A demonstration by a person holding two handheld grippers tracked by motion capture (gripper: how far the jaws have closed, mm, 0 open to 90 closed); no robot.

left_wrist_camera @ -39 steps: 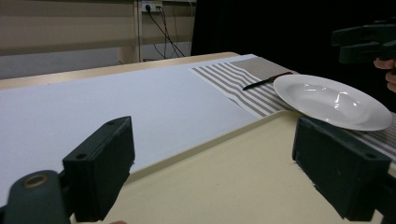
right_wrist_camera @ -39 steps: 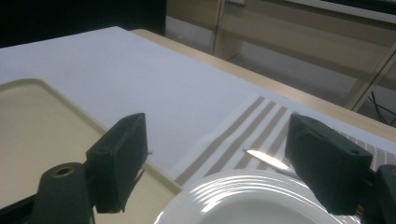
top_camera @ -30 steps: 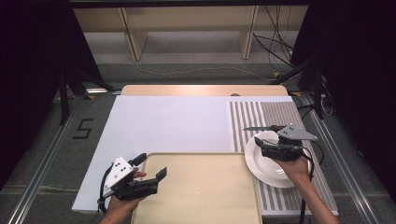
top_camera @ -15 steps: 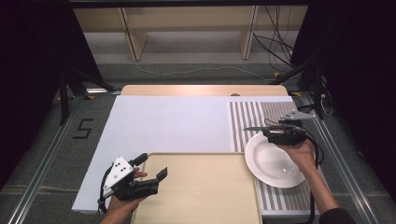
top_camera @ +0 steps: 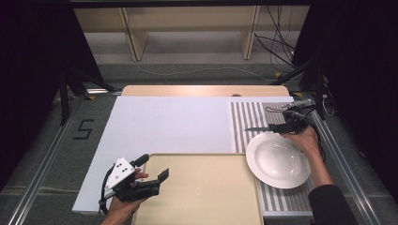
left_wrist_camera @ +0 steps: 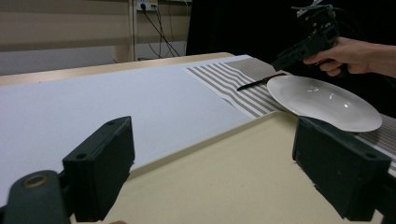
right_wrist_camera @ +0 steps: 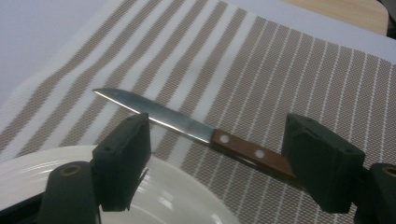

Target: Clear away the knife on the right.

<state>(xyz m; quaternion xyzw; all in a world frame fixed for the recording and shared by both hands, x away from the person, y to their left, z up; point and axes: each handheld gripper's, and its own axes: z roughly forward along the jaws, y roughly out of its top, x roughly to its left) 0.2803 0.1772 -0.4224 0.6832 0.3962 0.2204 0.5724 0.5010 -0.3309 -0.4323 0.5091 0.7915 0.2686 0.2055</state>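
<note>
Knife (right_wrist_camera: pixel 201 133) flat on striped mat (right_wrist_camera: pixel 280 70), tip toward sheet

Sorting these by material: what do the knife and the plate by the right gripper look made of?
Knife: shiny blade, likely steel; brown handle with two pale rivets, probably wood. Plate: glossy white with bright highlights, probably glazed ceramic, though it may be plastic.

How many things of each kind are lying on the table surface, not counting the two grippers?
Knife: 1
White plate: 1
Beige tray: 1
Striped mat: 1
White sheet: 1
Total: 5
</note>
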